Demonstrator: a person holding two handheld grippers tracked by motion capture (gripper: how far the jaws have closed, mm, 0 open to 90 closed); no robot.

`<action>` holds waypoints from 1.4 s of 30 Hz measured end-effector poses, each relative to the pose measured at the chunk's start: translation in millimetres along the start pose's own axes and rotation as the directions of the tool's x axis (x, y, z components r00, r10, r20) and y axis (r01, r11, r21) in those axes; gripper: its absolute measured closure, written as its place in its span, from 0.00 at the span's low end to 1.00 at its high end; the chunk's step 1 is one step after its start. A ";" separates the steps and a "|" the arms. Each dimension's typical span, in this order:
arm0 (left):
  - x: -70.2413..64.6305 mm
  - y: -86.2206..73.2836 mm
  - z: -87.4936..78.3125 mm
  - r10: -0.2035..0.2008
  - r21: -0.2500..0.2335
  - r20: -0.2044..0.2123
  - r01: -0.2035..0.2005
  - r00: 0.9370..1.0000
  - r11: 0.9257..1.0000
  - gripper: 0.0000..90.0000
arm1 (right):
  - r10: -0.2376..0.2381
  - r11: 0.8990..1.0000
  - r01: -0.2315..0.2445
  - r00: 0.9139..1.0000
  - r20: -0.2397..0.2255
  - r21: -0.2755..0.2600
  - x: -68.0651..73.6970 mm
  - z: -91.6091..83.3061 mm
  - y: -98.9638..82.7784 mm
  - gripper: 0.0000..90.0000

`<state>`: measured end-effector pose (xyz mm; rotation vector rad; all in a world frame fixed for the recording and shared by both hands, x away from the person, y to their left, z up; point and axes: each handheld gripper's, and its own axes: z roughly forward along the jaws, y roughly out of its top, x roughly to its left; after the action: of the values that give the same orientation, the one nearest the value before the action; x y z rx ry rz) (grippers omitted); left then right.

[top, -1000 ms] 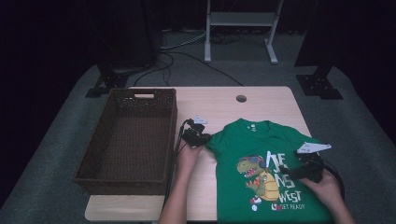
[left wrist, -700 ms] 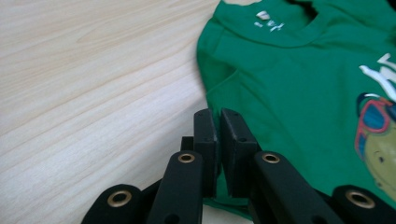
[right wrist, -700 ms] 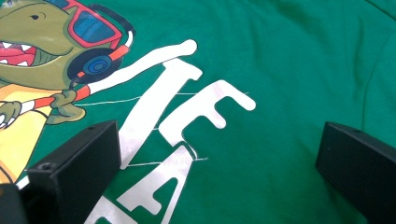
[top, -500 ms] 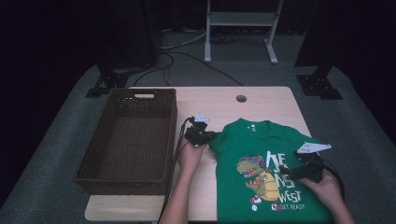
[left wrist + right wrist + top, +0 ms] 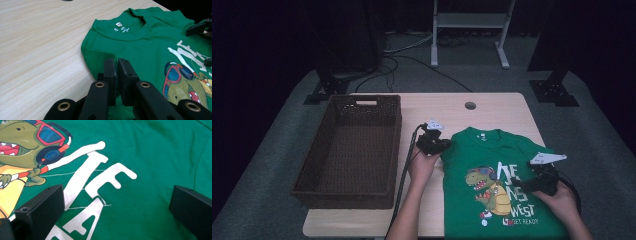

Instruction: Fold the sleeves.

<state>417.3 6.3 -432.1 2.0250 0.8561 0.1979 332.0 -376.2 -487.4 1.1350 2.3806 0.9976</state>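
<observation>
Since a second ago our left gripper [image 5: 433,141] has crept up and a touch away from us along the left edge of the green dinosaur T-shirt [image 5: 499,185], while the right gripper [image 5: 539,181] hasn't budged. Closest to us, that right one hovers low over the white lettering [image 5: 95,182] on the shirt's chest with its jaws spread wide and nothing between them, so it's let go. We reckon it's parked there to pin the front flat, or just waiting its turn, while the other hand works. The shirt lies face up on the right half of the wooden table [image 5: 492,107], print showing, hem hanging toward us and collar [image 5: 125,27] pointing away. In the left gripper view the jaws are pinched nearly together right at the shirt's folded left side, and there looks to be a bit of green fabric caught between them, though we can't swear how much. Holding that edge makes sense if we're about to fold the side in or lift the whole thing. Left of that sits the brown wicker basket [image 5: 389,150], well clear of the shirt, with nothing in it as far as we can see; probably where the shirt ends up. Farther back there's a small round hole [image 5: 470,105] in the tabletop, then dark floor with cables and stand legs [image 5: 467,40].
</observation>
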 end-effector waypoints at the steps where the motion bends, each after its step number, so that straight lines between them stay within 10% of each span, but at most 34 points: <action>1: -0.8 0.4 0.4 0.000 0.000 0.000 0.000 1.000 1.000 0.95 | -0.001 1.000 0.001 1.000 0.000 0.000 -0.1 0.0 0.0 0.00; 42: -22.6 7.4 28.7 0.006 0.011 0.053 -0.007 0.999 1.000 0.95 | 0.000 1.000 0.000 1.000 0.000 0.000 0.0 0.0 0.0 0.00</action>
<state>416.8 -30.4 -438.8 2.0346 0.8193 0.1430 332.0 -376.2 -487.4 1.1341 2.3807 0.9981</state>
